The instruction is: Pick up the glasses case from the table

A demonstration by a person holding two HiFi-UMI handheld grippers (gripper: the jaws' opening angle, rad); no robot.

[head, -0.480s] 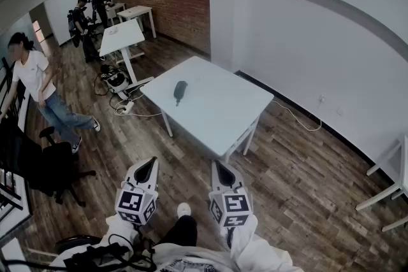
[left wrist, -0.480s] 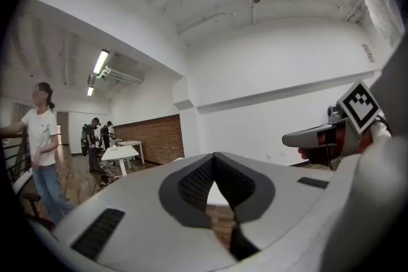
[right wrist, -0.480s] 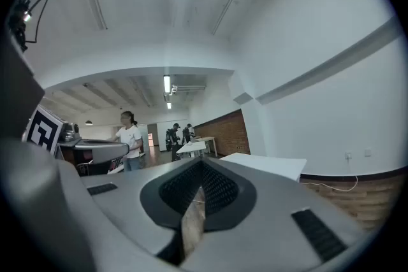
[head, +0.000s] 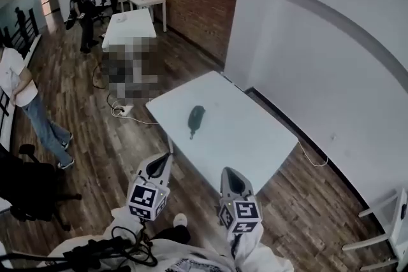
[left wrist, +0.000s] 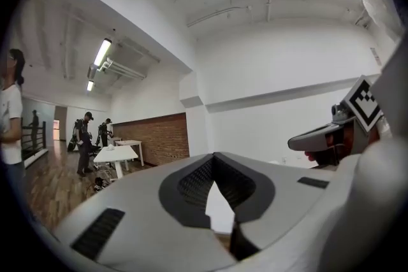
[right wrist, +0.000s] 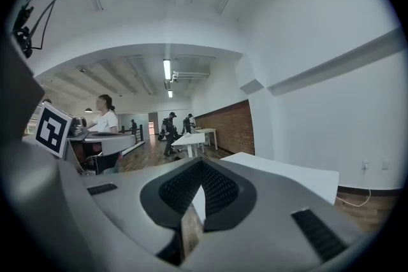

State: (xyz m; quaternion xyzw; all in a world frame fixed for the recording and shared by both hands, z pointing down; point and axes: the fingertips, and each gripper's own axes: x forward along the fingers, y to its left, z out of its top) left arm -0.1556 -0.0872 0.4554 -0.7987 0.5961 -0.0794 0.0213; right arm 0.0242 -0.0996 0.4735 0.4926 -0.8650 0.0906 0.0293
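The dark, oval glasses case [head: 196, 119] lies on the white table [head: 248, 137], towards its left side. It is seen only in the head view. Both grippers hang short of the table's near edge, well apart from the case. My left gripper [head: 158, 165] is shut and empty, its tip [left wrist: 217, 159] pointing roughly level at the room. My right gripper [head: 233, 181] also has its jaws together with nothing between them [right wrist: 201, 162]. The table top [right wrist: 287, 172] shows just past it in the right gripper view.
More white tables [head: 129, 25] stand at the back by the brick wall [head: 191, 3], with people [head: 83, 3] near them. Another person [head: 25, 99] walks at the left. A black office chair [head: 32, 191] sits near left, cables [head: 121, 110] lie by the table, and white furniture [head: 389, 226] is at far right.
The table and the case now appear larger and nearer in the head view. Both grippers have shifted a little to the right and stay shut.
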